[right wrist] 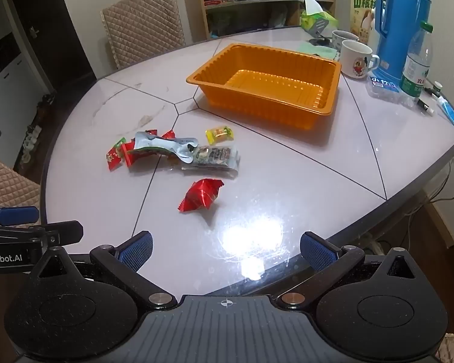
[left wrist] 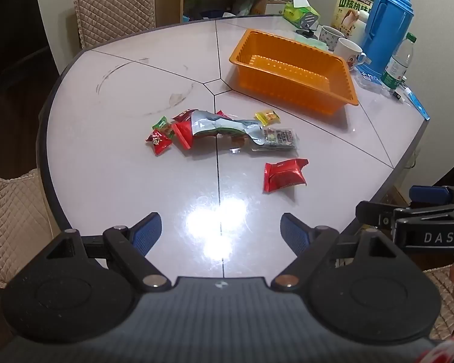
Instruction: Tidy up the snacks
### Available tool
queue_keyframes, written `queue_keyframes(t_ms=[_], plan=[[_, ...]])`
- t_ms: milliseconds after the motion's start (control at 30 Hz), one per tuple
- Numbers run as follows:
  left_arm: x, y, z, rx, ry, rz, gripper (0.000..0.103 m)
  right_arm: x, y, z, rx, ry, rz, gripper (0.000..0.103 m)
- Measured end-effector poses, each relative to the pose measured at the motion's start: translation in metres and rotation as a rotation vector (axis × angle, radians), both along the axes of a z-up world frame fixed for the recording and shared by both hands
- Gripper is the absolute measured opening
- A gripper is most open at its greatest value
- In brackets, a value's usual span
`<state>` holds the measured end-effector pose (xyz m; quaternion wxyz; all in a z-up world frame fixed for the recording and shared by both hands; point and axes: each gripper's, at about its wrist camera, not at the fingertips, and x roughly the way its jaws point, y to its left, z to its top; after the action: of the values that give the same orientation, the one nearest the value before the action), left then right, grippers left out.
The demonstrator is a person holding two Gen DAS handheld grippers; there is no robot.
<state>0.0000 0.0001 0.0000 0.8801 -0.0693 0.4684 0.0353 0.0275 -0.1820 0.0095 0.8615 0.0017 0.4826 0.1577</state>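
Your left gripper (left wrist: 221, 234) sits at the bottom of its frame, jaws spread wide with nothing between the blue pads, hovering over the near rim of the table (left wrist: 112, 157). Your right gripper (right wrist: 225, 249) matches it: wide apart, holding nothing, low centre of its view. Bare glossy tabletop lies ahead of both, and the table's dark edge curves off toward lower right.

First up, a red foil packet (right wrist: 201, 195) lies alone, mid-frame. Just beyond it the snack pile (right wrist: 172, 152): a silver pouch (left wrist: 224, 125) draped over small red wrappers, a clear printed pack touching its right end, and a yellow candy (right wrist: 219, 134) close behind.

Further back sits the orange tray (right wrist: 333, 69), nothing in it, well apart from the pile. Upper right: mugs, a blue thermos (right wrist: 401, 27), and a box whose print starts "山核".
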Motion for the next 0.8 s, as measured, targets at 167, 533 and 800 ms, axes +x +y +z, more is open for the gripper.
queue_keyframes(t_ms=[167, 533, 800], plan=[[0.0001, 0.0003, 0.0003, -0.001, 0.002, 0.000, 0.084, 0.0017, 0.0003, 0.0002, 0.001, 0.001, 0.001, 0.103], [0.0000, 0.0000, 0.0000, 0.000, 0.001, 0.000, 0.084, 0.0050, 0.0028, 0.0002, -0.001, -0.001, 0.000, 0.103], [0.0000, 0.0000, 0.0000, -0.001, 0.000, 0.000, 0.084, 0.0074, 0.0035, 0.0008, -0.002, -0.003, 0.000, 0.103]])
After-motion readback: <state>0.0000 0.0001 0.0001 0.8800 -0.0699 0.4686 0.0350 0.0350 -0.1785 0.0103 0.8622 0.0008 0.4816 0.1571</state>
